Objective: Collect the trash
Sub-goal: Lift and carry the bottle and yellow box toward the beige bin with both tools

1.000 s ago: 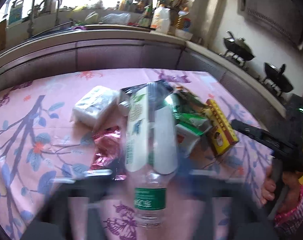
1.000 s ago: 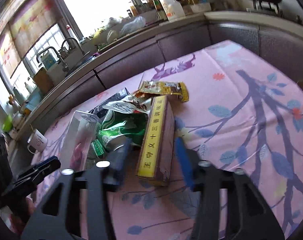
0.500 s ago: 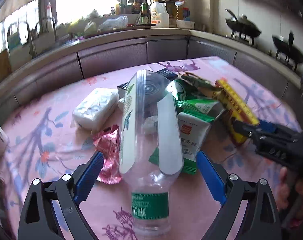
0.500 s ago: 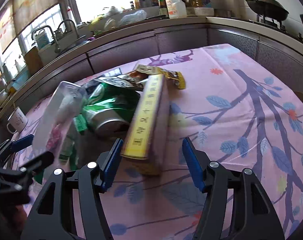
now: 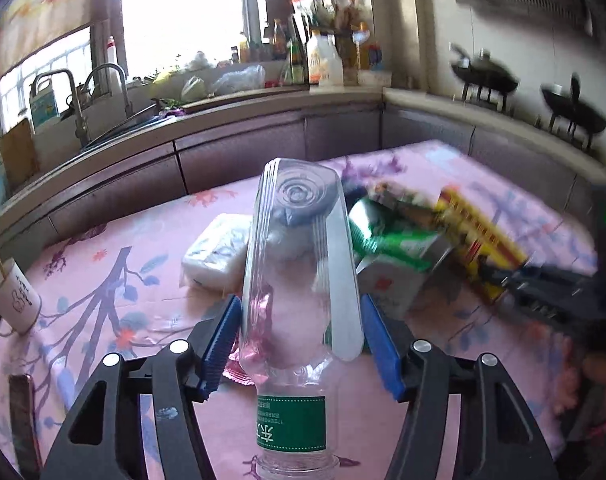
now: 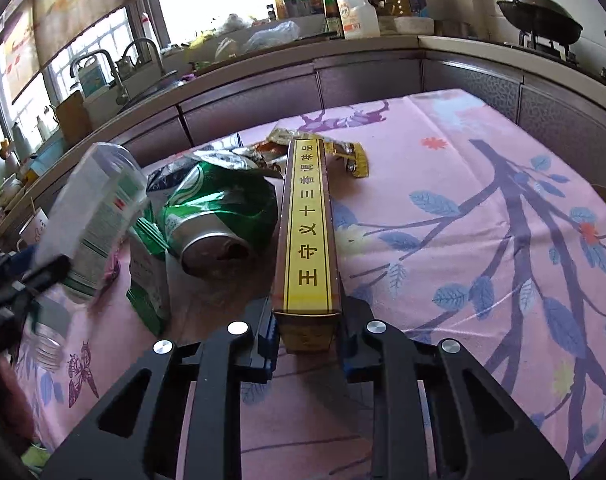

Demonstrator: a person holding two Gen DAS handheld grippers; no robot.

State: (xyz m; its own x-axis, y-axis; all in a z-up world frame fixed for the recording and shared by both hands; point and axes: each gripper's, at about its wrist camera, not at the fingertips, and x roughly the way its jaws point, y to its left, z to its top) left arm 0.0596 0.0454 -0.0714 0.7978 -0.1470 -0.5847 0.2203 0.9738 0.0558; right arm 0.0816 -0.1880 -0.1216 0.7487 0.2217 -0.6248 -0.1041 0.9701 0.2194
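A clear plastic bottle [image 5: 299, 272] with a green label sits between the blue pads of my left gripper [image 5: 301, 340]. The jaws are closing, both pads touch its sides, and its base tilts up away from me. In the right wrist view the bottle [image 6: 95, 216] is blurred and raised at the left. My right gripper [image 6: 306, 336] is closing on the near end of a long yellow and brown box [image 6: 307, 232], with a pad pressed on each side. A crushed green can [image 6: 219, 216] and a green-white carton [image 6: 149, 276] lie just left of the box.
All this lies on a pink flowered tablecloth [image 6: 463, 240]. Other litter on it includes a white tissue pack [image 5: 219, 252], a pink foil wrapper [image 5: 259, 320] and a yellow snack wrapper [image 6: 343, 152]. A white mug [image 5: 13, 304] stands at the table's left edge. Kitchen counters run behind the table.
Both pairs of jaws have closed in: the left onto the bottle, whose base has tipped upward, and the right onto the near end of the yellow box.
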